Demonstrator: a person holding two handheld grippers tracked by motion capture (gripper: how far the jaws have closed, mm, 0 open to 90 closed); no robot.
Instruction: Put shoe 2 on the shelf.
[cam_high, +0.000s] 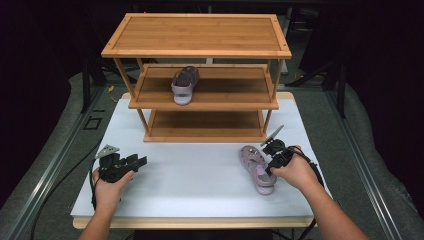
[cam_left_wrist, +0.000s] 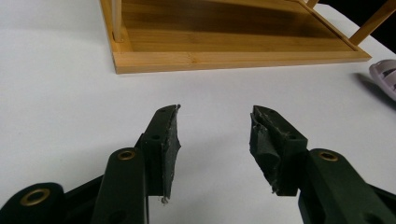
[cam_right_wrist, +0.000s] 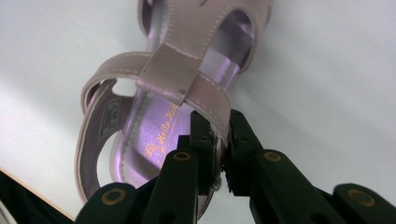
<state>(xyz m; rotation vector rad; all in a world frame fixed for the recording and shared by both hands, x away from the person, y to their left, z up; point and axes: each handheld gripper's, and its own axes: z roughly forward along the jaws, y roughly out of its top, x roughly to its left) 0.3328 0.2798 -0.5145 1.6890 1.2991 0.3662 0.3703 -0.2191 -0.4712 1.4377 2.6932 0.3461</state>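
Dark surroundings close in on a white table (cam_high: 200, 175) that fills the middle of the high view, with a bamboo rack (cam_high: 200, 55) of 3 shelves standing at its far end. On the rack's middle shelf, just above the frame's centre, sits 1 lilac sandal (cam_high: 185, 84). Its mate, the second sandal (cam_high: 256, 168), lies on the tabletop at lower right of the high view, just in front of the rack's bottom shelf. The right gripper (cam_high: 270, 164) is on it there; in the right gripper view its 2 black jaws are clenched on the side edge of the sandal (cam_right_wrist: 177, 93) by the ankle strap (cam_right_wrist: 187, 79), pinching the lilac material between the pads. At lower left of the high view the left gripper (cam_high: 135, 161) rests over bare table, well apart from both sandals. In the left gripper view its jaws stand released with nothing between them (cam_left_wrist: 212, 140).
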